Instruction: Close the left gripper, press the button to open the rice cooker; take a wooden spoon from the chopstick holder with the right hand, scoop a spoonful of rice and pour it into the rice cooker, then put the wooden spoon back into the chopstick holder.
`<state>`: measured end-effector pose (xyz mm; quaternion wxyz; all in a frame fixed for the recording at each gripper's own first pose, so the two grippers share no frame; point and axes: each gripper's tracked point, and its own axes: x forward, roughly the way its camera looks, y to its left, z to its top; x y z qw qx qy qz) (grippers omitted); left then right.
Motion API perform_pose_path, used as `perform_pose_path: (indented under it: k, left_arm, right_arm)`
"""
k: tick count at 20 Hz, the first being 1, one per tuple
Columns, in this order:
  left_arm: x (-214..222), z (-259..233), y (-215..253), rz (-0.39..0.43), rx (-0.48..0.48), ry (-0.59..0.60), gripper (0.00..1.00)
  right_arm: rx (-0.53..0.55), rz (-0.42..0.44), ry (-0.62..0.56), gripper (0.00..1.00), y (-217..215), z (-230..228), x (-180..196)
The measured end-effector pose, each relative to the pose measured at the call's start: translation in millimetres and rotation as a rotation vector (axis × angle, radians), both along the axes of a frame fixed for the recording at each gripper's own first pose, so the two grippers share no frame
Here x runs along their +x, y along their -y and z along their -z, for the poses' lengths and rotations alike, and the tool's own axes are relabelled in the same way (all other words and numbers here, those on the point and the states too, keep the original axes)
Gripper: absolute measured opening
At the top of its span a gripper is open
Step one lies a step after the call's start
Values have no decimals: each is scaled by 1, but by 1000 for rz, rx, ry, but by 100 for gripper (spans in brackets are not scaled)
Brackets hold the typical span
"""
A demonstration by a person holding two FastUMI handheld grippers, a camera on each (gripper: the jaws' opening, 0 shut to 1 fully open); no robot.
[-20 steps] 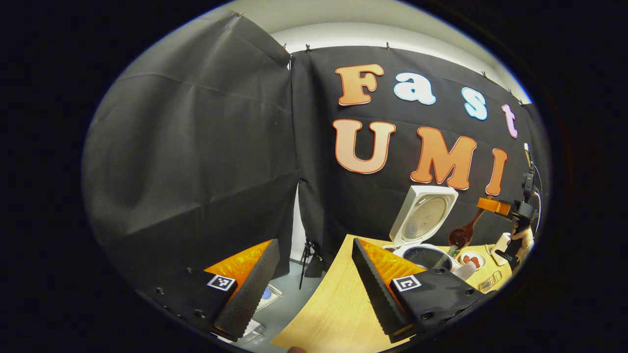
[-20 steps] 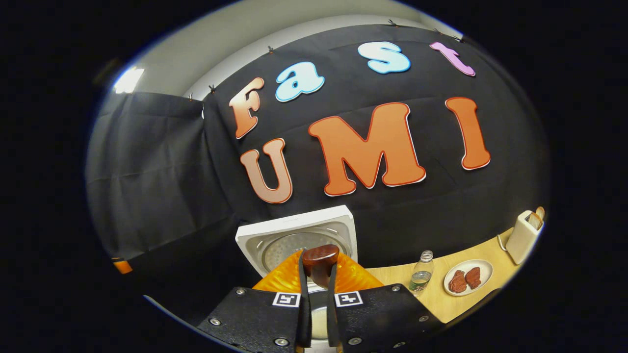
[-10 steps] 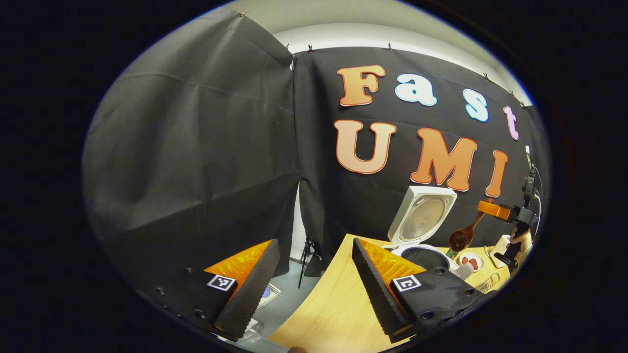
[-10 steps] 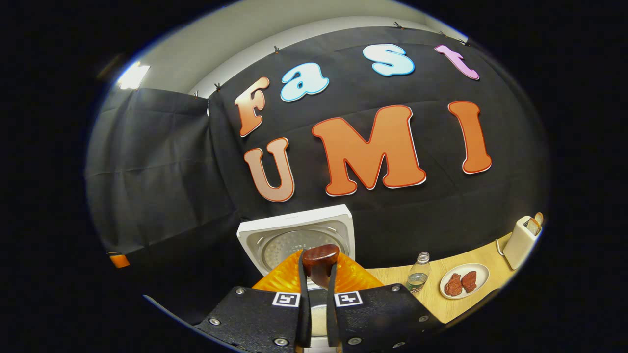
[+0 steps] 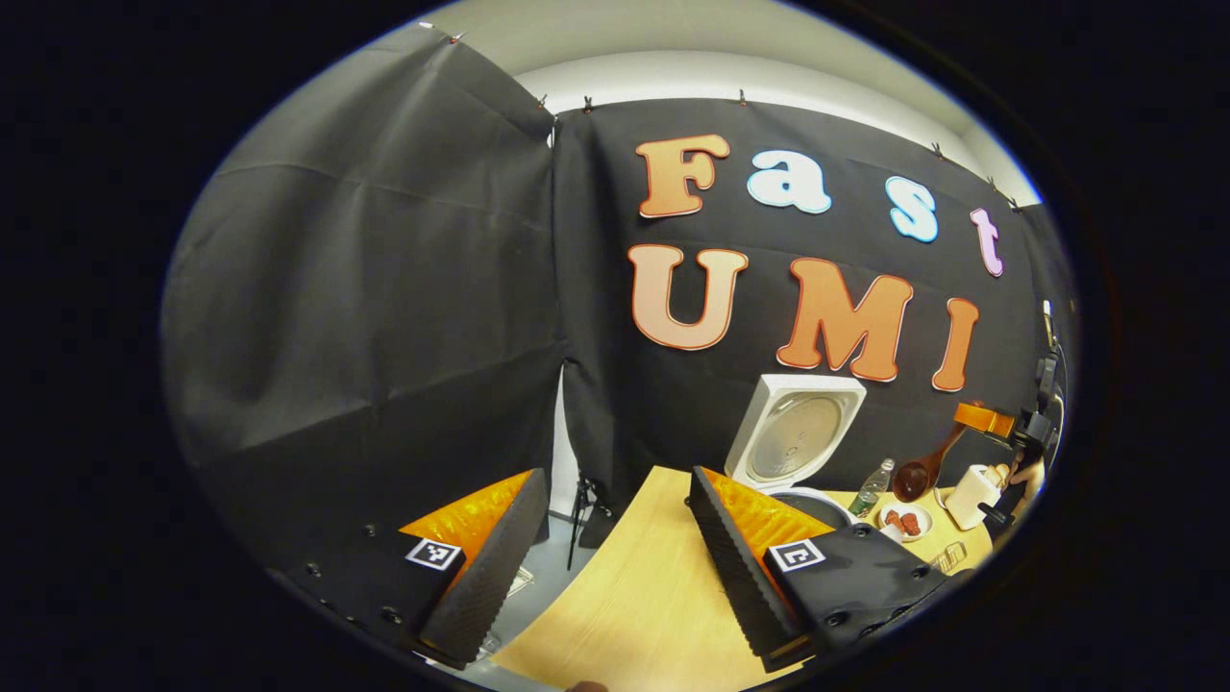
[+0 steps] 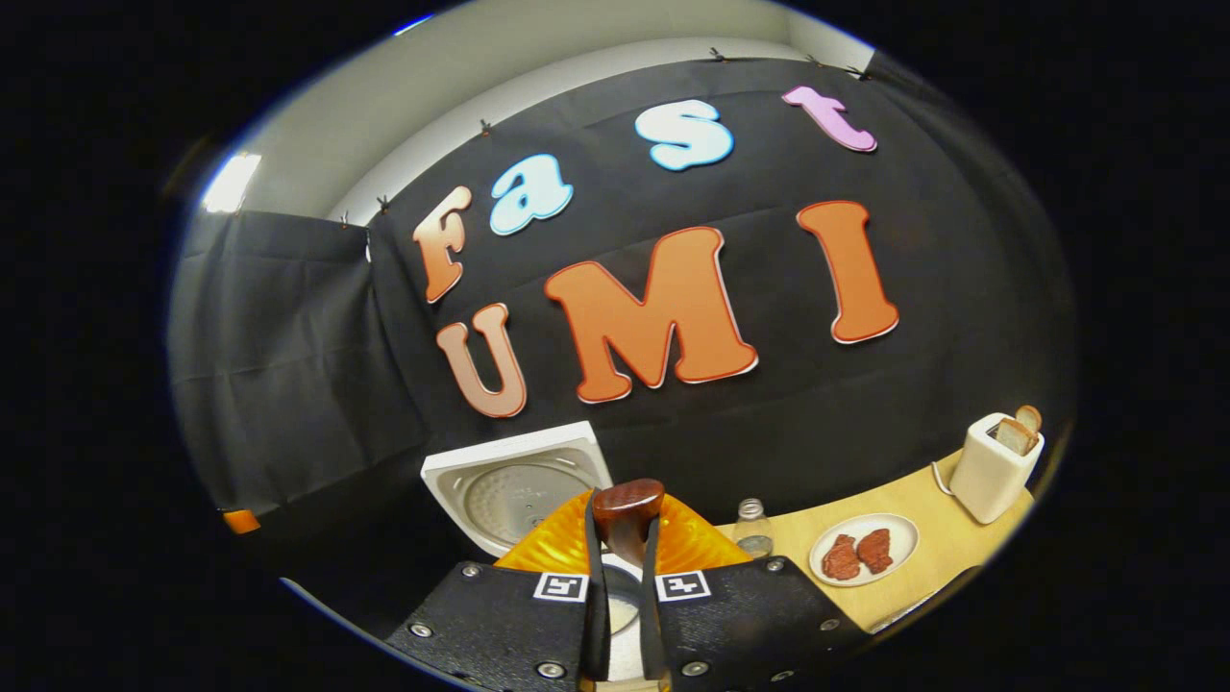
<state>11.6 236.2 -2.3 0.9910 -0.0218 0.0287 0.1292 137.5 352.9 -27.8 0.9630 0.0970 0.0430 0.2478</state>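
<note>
Both right gripper [image 6: 623, 567] fingers pinch wooden spoon [image 6: 627, 514]

Few marks could be read. On the left gripper [image 5: 615, 476], each of the two spread fingers carried a small square black-and-white coded marker [image 5: 431, 554], a pattern rather than words. The right gripper [image 6: 625, 500] bore two such squares [image 6: 560, 586], one on either side of the wooden spoon [image 6: 627, 514] handle pinched between its fingers. The bottle [image 6: 752, 529] on the table [image 6: 922, 557] had a label too small to make out, and the rice cooker [image 6: 519, 485] lid and the toaster [image 6: 990, 471] showed no legible brand or number.
</note>
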Motion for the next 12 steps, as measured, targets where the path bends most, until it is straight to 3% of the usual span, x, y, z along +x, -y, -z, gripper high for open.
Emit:
perform_pose_path:
  k: [12]
  left_arm:
    - [24, -9, 104, 100, 10, 10, 100]
  right_arm:
    - [36, 215, -77, 12, 187, 25, -1]
